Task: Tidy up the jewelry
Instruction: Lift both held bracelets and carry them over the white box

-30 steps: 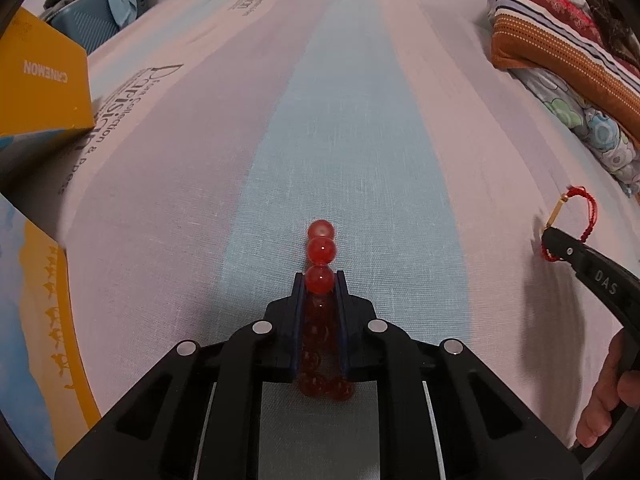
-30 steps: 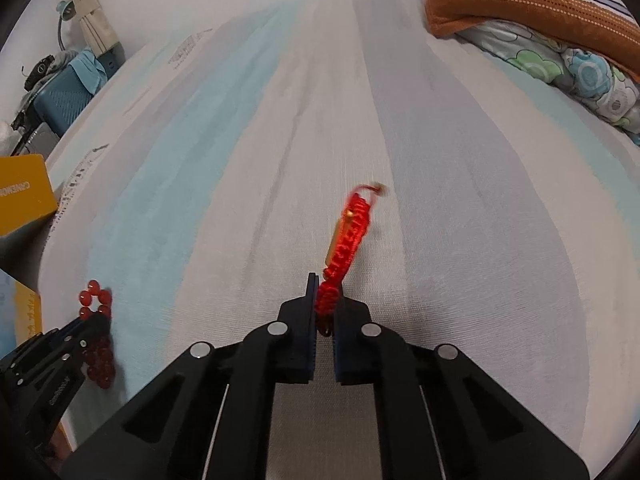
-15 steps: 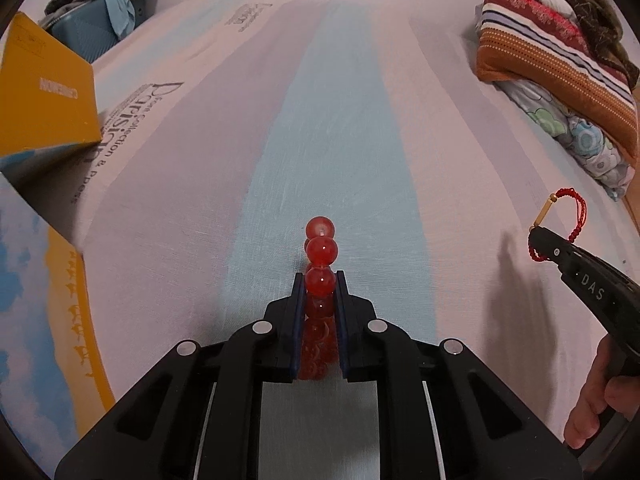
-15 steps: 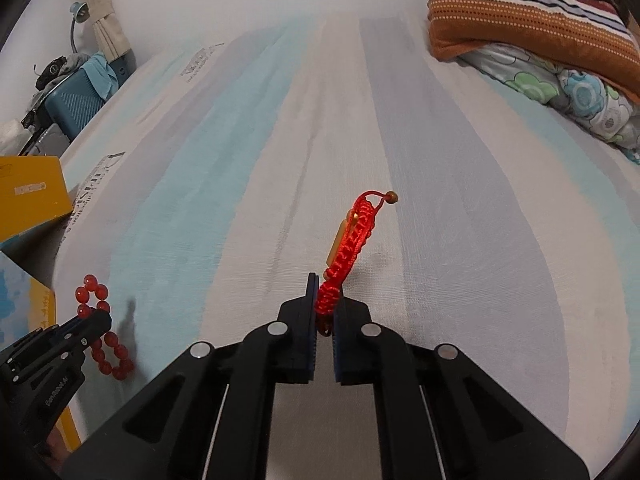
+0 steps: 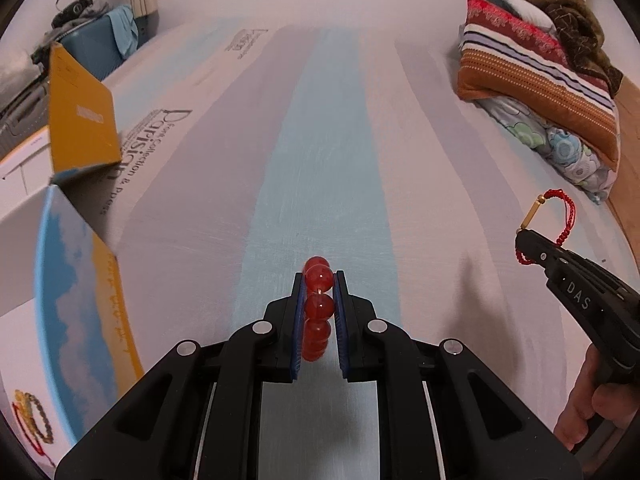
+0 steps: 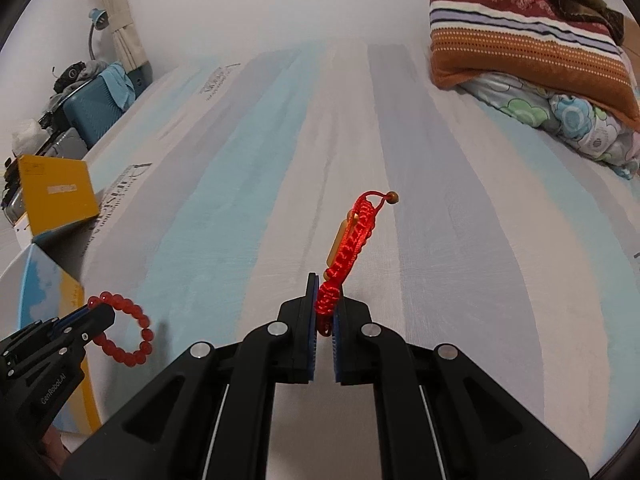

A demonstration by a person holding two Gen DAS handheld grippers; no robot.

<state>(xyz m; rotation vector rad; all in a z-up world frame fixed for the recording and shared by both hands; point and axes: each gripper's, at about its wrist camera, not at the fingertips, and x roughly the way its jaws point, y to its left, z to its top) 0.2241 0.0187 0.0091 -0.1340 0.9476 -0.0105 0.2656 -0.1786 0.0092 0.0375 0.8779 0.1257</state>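
Note:
My left gripper point(image 5: 319, 280) is shut on a red bead bracelet point(image 5: 318, 304) and holds it above the striped bed sheet. From the right wrist view the left gripper point(image 6: 102, 310) shows at the lower left with the bead bracelet point(image 6: 132, 334) hanging as a loop. My right gripper point(image 6: 325, 284) is shut on a red woven cord bracelet point(image 6: 352, 240) with a gold tube. The cord bracelet stands up from the jaws. In the left wrist view the right gripper point(image 5: 524, 240) is at the right with the cord bracelet point(image 5: 554, 218).
An open box with a blue and yellow flap point(image 5: 80, 300) stands at the left edge, with bracelets point(image 5: 34, 416) inside. A yellow box flap point(image 5: 80, 116) rises behind it. Folded blankets point(image 5: 540, 80) lie at the far right. A teal suitcase point(image 6: 94, 108) stands beyond the bed.
Both grippers have risen higher above the sheet with their bracelets. The bead bracelet now sits deeper between the left jaws, and the box at the left shows more.

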